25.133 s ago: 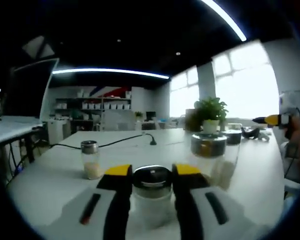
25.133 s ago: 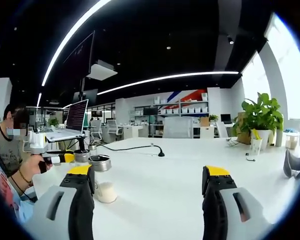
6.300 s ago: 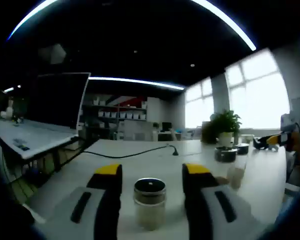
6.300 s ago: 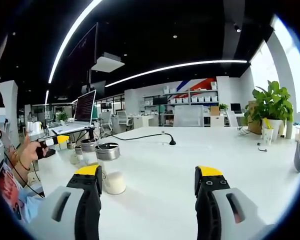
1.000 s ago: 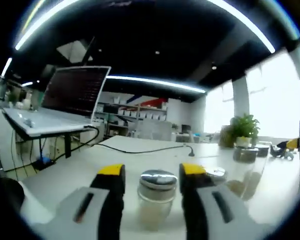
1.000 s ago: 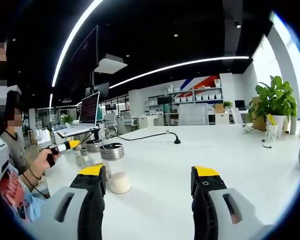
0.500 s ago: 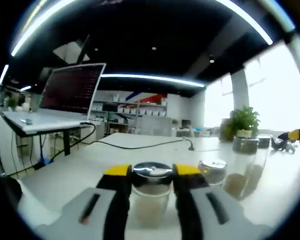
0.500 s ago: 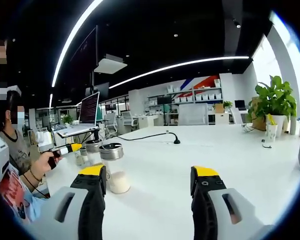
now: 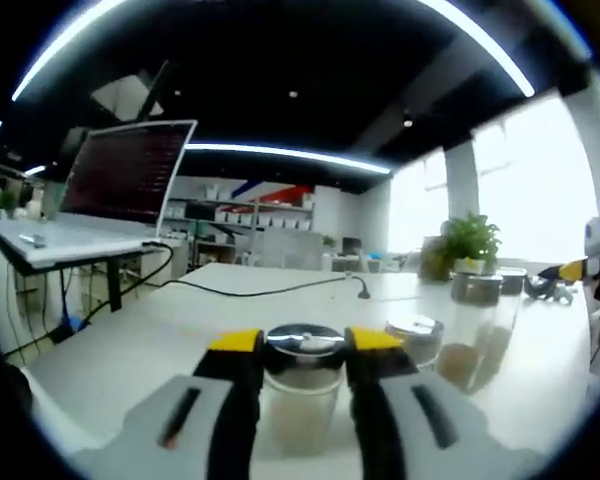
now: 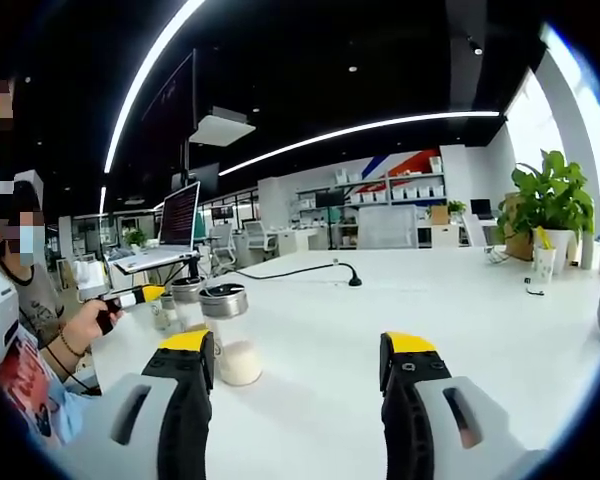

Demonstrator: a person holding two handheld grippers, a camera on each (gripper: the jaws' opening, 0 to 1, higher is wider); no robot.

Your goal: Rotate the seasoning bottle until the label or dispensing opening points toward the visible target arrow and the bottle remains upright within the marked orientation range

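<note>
The seasoning bottle (image 9: 303, 390) was clamped upright on the desk (image 9: 130, 340) by the left gripper (image 9: 302, 345), the right gripper (image 10: 298, 350) was held wide and empty, and a turn toward an unseen arrow was judged due.

no readable text, labels, numbers or signs anywhere

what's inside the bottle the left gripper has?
The seasoning bottle between the left gripper jaws holds pale powder in its lower part. The metal cap covers the top, and the jaws cover its sides.
</note>
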